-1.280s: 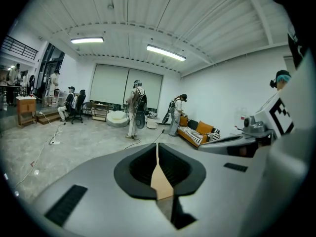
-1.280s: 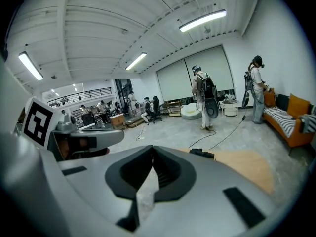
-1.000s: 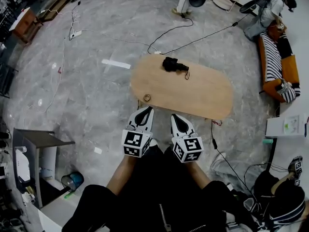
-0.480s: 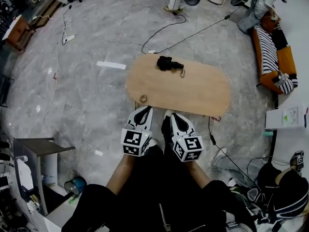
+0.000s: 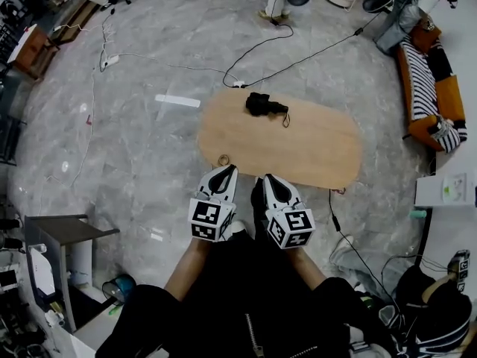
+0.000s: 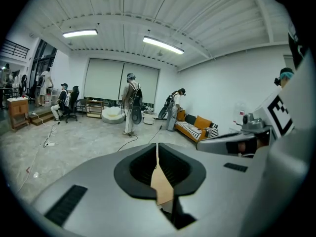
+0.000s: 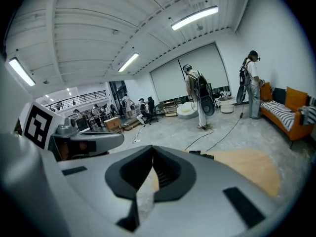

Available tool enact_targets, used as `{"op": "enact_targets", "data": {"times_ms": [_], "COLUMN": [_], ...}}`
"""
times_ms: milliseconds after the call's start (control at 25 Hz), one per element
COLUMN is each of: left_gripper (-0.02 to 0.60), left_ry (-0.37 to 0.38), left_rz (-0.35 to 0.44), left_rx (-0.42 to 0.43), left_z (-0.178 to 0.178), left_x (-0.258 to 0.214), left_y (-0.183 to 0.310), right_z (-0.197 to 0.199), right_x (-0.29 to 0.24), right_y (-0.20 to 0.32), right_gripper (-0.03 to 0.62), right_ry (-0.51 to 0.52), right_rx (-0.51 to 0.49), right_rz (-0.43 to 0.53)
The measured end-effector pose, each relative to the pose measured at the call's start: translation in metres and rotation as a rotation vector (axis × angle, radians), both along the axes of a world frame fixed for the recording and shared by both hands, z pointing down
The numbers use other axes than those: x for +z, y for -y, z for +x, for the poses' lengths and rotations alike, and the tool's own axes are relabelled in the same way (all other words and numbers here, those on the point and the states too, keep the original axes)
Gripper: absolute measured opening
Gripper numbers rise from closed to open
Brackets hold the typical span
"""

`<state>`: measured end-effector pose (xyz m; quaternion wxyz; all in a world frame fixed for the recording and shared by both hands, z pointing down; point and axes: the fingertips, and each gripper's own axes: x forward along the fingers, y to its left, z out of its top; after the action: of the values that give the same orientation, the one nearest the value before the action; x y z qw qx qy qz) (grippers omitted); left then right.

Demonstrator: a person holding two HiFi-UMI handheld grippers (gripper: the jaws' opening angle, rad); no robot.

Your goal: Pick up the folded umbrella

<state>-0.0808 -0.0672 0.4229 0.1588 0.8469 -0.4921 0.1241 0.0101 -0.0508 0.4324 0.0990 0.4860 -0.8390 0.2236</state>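
Observation:
The folded umbrella is black and lies on the far side of the oval wooden table, its strap loop trailing to the right. It shows as a small dark shape in the right gripper view. My left gripper and right gripper hang side by side just short of the table's near edge, well apart from the umbrella. Both are shut with nothing between the jaws. The left gripper's tips meet, and so do the right gripper's.
A small ring lies on the table's near left corner. Cables run across the grey floor behind the table. An orange striped sofa stands at the right, a grey side table at the lower left. People stand in the distance.
Both grippers have drawn a little closer to the table's near edge. They stay shut. The umbrella has not moved on the table.

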Motion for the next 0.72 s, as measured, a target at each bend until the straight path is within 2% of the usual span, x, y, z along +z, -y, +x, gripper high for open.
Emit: {"op": "enact_targets", "data": {"times_ms": [400, 720], "left_gripper": [0.025, 0.025], "left_ry": [0.042, 0.066], "left_rz": [-0.036, -0.097], "left_rx": [-0.001, -0.045], "left_z": [0.012, 0.027], "left_x": [0.010, 0.016], "left_y": [0.077, 0.155], "right_z": [0.009, 0.017], "right_x": [0.013, 0.025], "right_y": [0.086, 0.170], "right_gripper": [0.011, 0.011], "right_ry": [0.017, 0.003], "right_rx": [-0.029, -0.119], "right_rz": [-0.040, -0.087]}}
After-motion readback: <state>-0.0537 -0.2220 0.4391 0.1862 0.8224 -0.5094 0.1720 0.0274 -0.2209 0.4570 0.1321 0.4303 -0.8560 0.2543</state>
